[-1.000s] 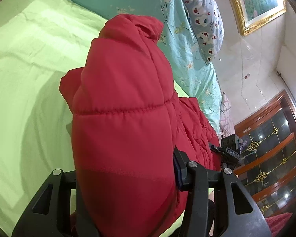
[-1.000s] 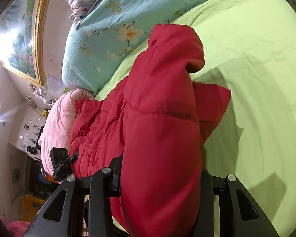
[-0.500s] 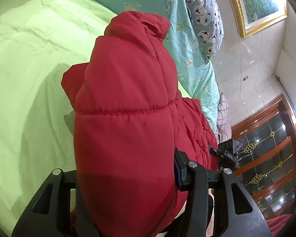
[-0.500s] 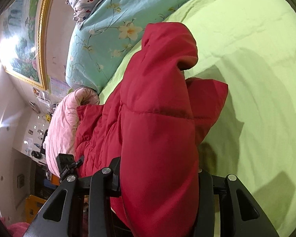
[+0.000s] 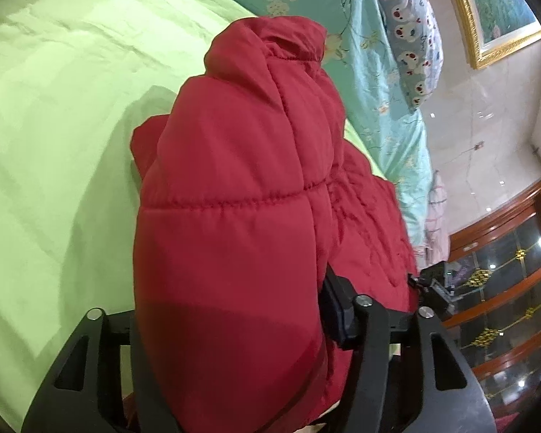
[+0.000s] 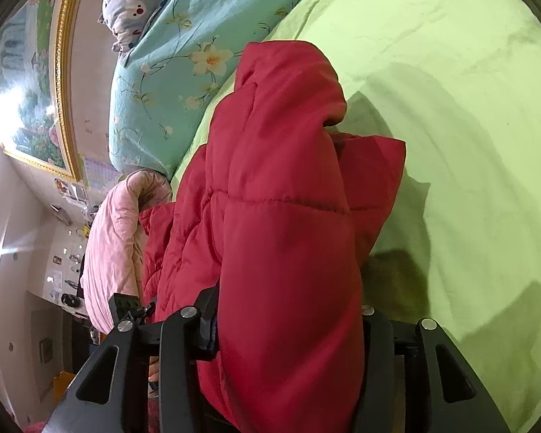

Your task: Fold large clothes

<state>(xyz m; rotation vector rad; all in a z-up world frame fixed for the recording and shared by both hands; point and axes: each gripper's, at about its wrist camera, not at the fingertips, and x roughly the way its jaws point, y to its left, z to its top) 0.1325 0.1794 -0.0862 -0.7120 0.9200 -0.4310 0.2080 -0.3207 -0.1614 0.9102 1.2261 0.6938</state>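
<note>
A puffy red quilted jacket (image 5: 234, 180) lies bunched on the green bed sheet (image 5: 54, 108), its collar end pointing away from me. My left gripper (image 5: 231, 317) has a thick fold of it between its fingers. The jaws are opening, and the padding still fills the gap and presses on both pads. In the right wrist view the same jacket (image 6: 281, 180) bulges up between the fingers of my right gripper (image 6: 288, 314). Those jaws are opening too, with fabric against both pads. The fingertips of both grippers are hidden by the jacket.
A teal floral quilt (image 6: 162, 72) and a patterned pillow (image 6: 133, 0) lie at the head of the bed. A pink padded garment (image 6: 115, 234) sits beside the jacket. A gold-framed painting (image 5: 497, 7) hangs on the wall, and a wooden glass cabinet (image 5: 505, 288) stands beyond the bed.
Both grippers have sunk toward the bed with the jacket, which now lies lower on the sheet. The fingers of each stand a little wider apart around the fold.
</note>
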